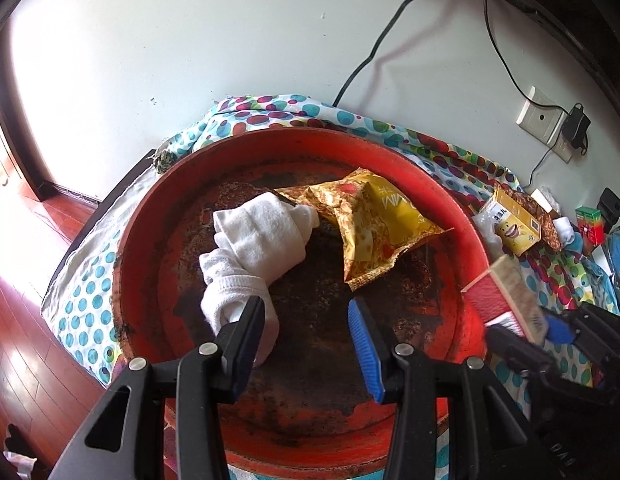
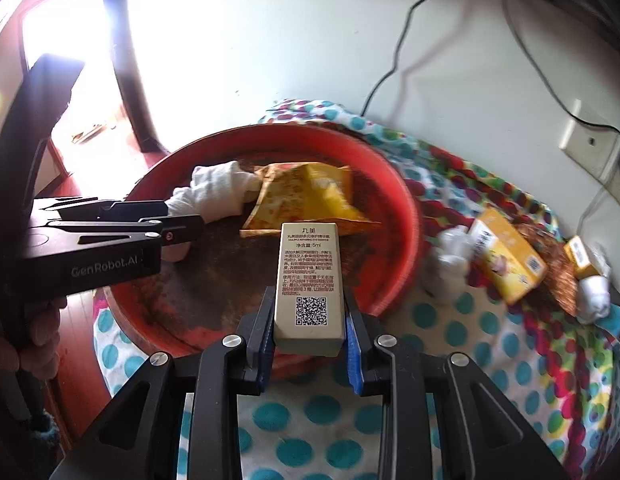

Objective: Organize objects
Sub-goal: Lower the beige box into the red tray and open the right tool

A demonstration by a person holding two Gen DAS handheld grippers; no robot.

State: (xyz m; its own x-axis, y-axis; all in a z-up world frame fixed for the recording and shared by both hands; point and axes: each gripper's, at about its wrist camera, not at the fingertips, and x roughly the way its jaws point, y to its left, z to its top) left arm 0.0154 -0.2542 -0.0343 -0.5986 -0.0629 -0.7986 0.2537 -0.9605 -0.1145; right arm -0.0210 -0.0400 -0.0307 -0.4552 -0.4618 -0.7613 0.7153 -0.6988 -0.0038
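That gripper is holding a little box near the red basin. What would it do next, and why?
Probably carry the small beige box forward over the rim of the red basin and let go. The right gripper is shut on it just short of the rim, and a white sock and yellow snack bag already lie inside. The left gripper is open.

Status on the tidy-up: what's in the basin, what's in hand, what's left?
Done: white sock and yellow snack bag lie in the red basin. In hand: right gripper clamps a small beige box at the basin's rim; left gripper open over it. Left: yellow carton and more socks on the dotted cloth.
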